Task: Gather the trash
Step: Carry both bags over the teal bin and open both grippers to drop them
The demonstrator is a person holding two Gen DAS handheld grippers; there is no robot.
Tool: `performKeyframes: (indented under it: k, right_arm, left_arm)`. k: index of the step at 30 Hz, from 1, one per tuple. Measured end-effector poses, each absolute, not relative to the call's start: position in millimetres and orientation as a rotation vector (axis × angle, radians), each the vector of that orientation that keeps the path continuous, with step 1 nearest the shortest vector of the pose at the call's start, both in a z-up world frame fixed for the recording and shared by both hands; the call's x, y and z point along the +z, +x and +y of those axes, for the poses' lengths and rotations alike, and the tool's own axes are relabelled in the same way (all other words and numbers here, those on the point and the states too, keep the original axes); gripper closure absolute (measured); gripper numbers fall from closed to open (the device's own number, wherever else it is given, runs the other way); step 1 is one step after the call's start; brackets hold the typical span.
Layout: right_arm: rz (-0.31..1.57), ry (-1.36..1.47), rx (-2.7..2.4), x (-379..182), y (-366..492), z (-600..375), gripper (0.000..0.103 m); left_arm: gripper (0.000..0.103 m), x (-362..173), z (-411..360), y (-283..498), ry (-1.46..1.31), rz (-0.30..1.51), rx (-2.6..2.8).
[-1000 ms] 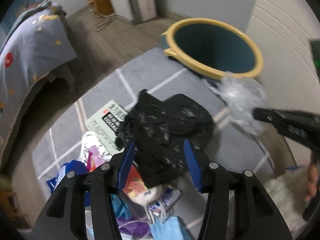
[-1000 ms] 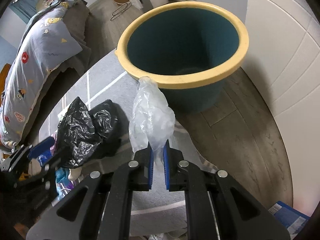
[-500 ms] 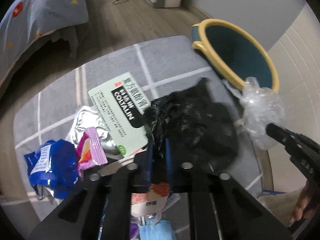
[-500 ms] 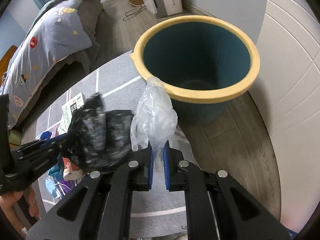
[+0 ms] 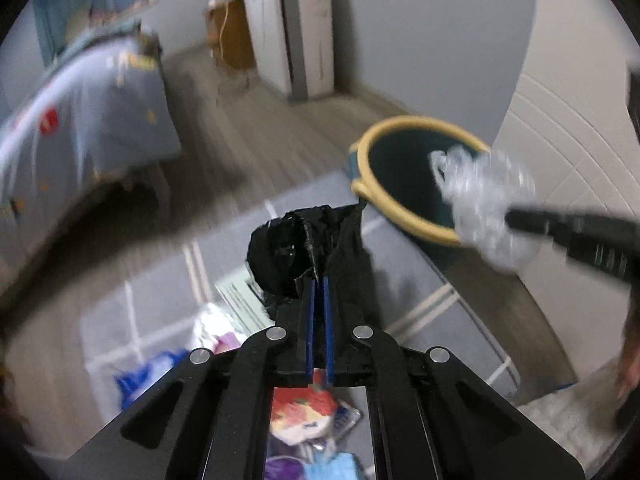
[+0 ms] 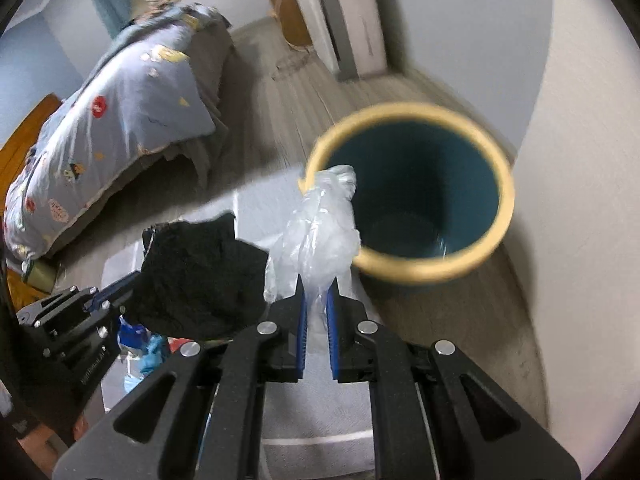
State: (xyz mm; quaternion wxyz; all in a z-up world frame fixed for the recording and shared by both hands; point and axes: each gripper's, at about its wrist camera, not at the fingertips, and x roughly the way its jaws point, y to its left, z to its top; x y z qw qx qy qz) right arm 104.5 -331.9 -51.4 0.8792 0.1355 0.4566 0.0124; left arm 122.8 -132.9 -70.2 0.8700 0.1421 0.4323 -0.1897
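My left gripper [image 5: 317, 282] is shut on a crumpled black plastic bag [image 5: 292, 250] and holds it up above the grey rug. The bag also shows in the right wrist view [image 6: 200, 276], left of my right gripper. My right gripper [image 6: 316, 284] is shut on a clear plastic bag [image 6: 324, 224], held in the air near the rim of the teal bin with a yellow rim [image 6: 404, 272]. In the left wrist view the clear bag [image 5: 484, 204] hangs in front of the bin [image 5: 404, 216], with the right gripper [image 5: 510, 216] reaching in from the right.
Loose wrappers [image 5: 304, 416], a blue packet [image 5: 140, 376] and a white-green box [image 5: 244, 300] lie on the grey rug [image 5: 400, 264]. A bed with a patterned duvet [image 6: 116, 116] stands at the left. A white wall [image 6: 576, 200] stands right of the bin.
My left gripper closed on the black bag and lifted it off the rug. Both grippers have risen and tilted up; the clear bag now sits by the bin's rim.
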Motion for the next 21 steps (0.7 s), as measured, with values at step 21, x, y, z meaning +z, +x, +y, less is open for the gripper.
performKeyframes:
  k: [21]
  right_arm:
    - [0.945,0.285,-0.179,-81.4,164.4,-447.9,0.095]
  left_arm:
    - [0.099,-20.9,-246.3,186.5,0.35,0.761,-0.506]
